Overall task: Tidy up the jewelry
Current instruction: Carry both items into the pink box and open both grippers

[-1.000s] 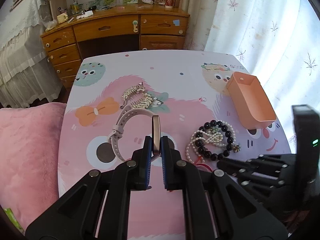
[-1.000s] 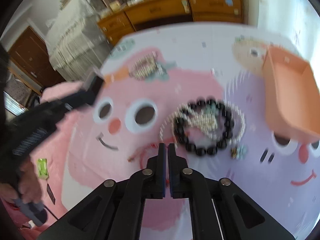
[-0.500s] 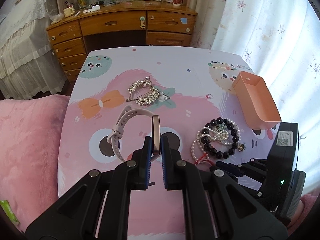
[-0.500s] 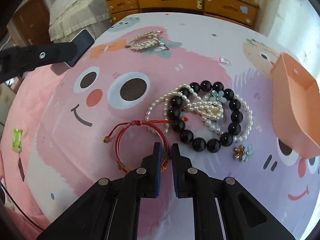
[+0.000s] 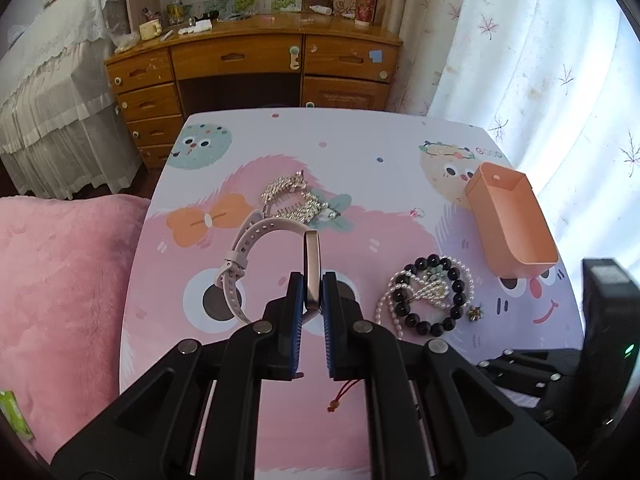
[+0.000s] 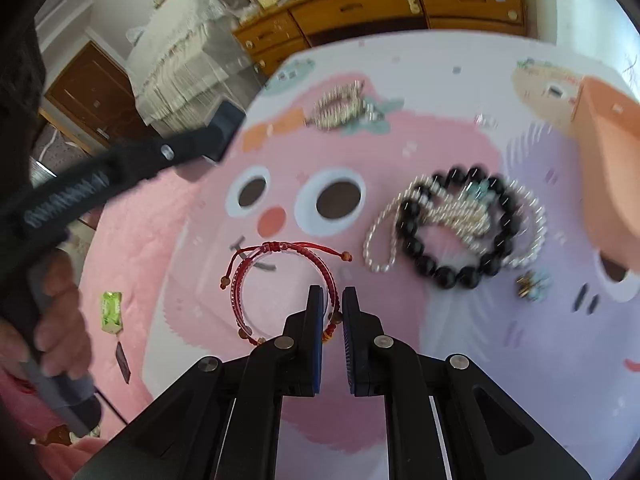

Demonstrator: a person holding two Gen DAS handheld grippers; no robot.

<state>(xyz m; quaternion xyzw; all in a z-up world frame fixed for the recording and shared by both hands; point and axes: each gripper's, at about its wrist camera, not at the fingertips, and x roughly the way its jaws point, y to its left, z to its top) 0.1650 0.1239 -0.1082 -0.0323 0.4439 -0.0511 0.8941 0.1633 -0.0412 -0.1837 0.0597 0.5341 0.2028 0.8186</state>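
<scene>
The watch (image 5: 256,256) hangs from the left gripper (image 5: 312,280), whose blue pads clamp its case edge-on; the pale strap loops out to the left above the table (image 5: 360,136). Just beyond it lies a silver hair comb (image 5: 290,200). To the right, a black bead bracelet (image 5: 434,292) and a pearl strand (image 5: 400,300) lie tangled together, touching, with a small flower charm (image 5: 475,313) beside them. The orange tray (image 5: 510,220) lies near the table's right edge, apart from the beads. A tiny pink ring (image 5: 417,212) sits between comb and tray.

The right gripper (image 6: 332,300) hovers with jaws narrowly parted over the near side of a red cord bracelet (image 6: 280,280), which passes between the tips; no grip is evident. The beads (image 6: 456,224) and tray (image 6: 608,184) appear blurred in this view. The left gripper's body (image 6: 120,168) crosses at left, held by a hand (image 6: 56,320).

Printed near the table's far right corner is "GOOD" (image 5: 487,154), partly legible. A pink blanket (image 5: 60,300) adjoins the table; a wooden desk (image 5: 256,64) stands behind.
</scene>
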